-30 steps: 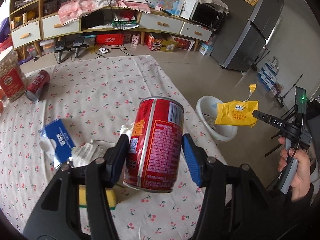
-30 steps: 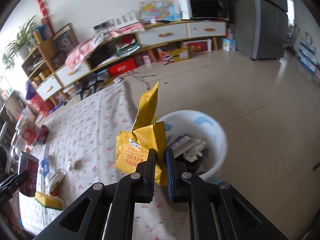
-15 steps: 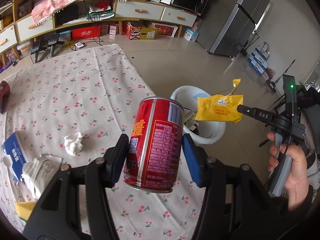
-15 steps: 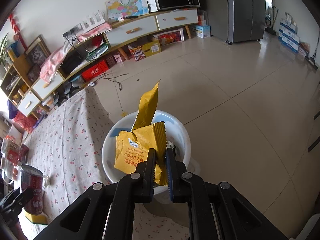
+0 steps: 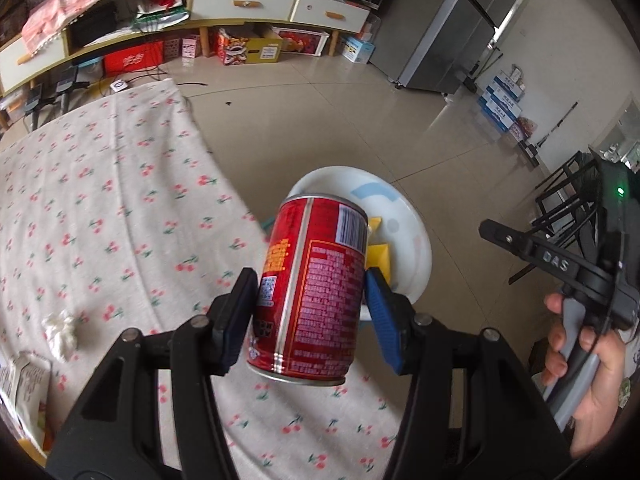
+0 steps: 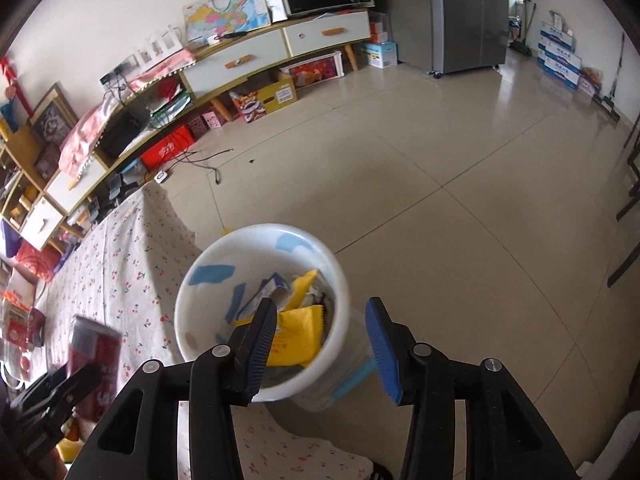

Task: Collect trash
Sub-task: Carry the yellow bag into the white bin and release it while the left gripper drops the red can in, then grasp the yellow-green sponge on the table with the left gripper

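Note:
My left gripper (image 5: 310,304) is shut on a red can (image 5: 310,292), held upright over the table edge beside the white trash bin (image 5: 416,236). My right gripper (image 6: 320,344) is open and empty, just above the bin (image 6: 192,276). The yellow wrapper (image 6: 298,334) lies inside the bin on other trash; a bit of it shows in the left wrist view (image 5: 378,256). The right gripper also shows at the right of the left wrist view (image 5: 492,230). The can shows blurred in the right wrist view (image 6: 96,356).
The table (image 5: 100,208) has a cherry-print cloth; a crumpled tissue (image 5: 60,330) and packets (image 5: 24,384) lie at its left. Another red can (image 6: 24,330) and a jar are further along. Tiled floor, a cabinet (image 6: 256,56) and a fridge (image 6: 460,12) lie beyond.
My right gripper opened and let go of the yellow wrapper, which dropped into the bin. My left gripper carried the can rightward, closer to the bin.

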`<action>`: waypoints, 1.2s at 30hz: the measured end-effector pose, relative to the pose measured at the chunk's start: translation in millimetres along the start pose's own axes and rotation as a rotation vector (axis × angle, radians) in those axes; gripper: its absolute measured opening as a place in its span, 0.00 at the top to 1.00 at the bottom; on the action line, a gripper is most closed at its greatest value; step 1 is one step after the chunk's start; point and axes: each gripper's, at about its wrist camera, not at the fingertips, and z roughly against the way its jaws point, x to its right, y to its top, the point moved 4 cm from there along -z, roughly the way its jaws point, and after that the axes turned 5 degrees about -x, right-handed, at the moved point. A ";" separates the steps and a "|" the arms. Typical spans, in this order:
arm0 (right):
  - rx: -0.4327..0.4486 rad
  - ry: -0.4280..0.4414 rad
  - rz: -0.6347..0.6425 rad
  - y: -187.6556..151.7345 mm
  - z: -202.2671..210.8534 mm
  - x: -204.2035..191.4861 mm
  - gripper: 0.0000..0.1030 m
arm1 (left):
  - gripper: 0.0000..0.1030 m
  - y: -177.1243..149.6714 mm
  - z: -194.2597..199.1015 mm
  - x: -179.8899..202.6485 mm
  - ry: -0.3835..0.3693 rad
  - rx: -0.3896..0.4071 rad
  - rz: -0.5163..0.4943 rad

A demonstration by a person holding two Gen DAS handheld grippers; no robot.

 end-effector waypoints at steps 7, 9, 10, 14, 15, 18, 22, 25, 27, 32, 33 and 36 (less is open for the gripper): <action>0.024 -0.017 -0.055 -8.7 18.7 34.3 0.48 | 0.45 22.0 -32.4 32.6 -0.019 -0.008 -0.045; 0.031 -0.018 -0.074 -10.5 22.9 41.0 0.47 | 0.45 25.5 -41.1 37.2 -0.015 -0.013 -0.048; 0.035 -0.017 -0.081 -11.3 24.9 43.2 0.47 | 0.45 26.5 -44.3 38.1 -0.012 -0.016 -0.041; 0.051 -0.012 -0.091 -13.0 31.4 43.5 0.45 | 0.44 30.2 -52.4 35.1 0.007 -0.007 -0.029; 0.053 -0.016 -0.085 -13.4 32.7 41.7 0.44 | 0.43 29.2 -53.9 33.6 0.018 -0.014 -0.022; 0.066 -0.036 -0.064 -13.8 36.4 35.7 0.43 | 0.27 26.9 -47.6 30.4 0.033 -0.011 0.009; 0.085 -0.053 -0.048 -14.1 41.7 29.0 0.38 | 0.17 22.1 -26.6 27.2 0.081 0.027 -0.016; 0.082 -0.048 -0.040 -15.6 41.5 23.8 0.36 | 0.17 19.9 -15.6 18.2 0.109 0.027 -0.031; 0.075 -0.044 -0.033 -16.7 40.7 18.1 0.35 | 0.16 15.4 -5.5 11.7 0.121 0.033 -0.032; 0.075 -0.014 -0.006 -20.0 44.4 -2.8 0.31 | 0.12 1.7 23.9 -10.0 0.139 0.042 -0.019; 0.075 -0.011 0.000 -21.1 44.7 -6.0 0.30 | 0.12 -2.2 29.5 -13.5 0.140 0.045 -0.014; 0.073 -0.002 0.029 -24.0 46.2 -22.0 0.29 | 0.11 -12.2 49.3 -31.2 0.157 0.052 -0.004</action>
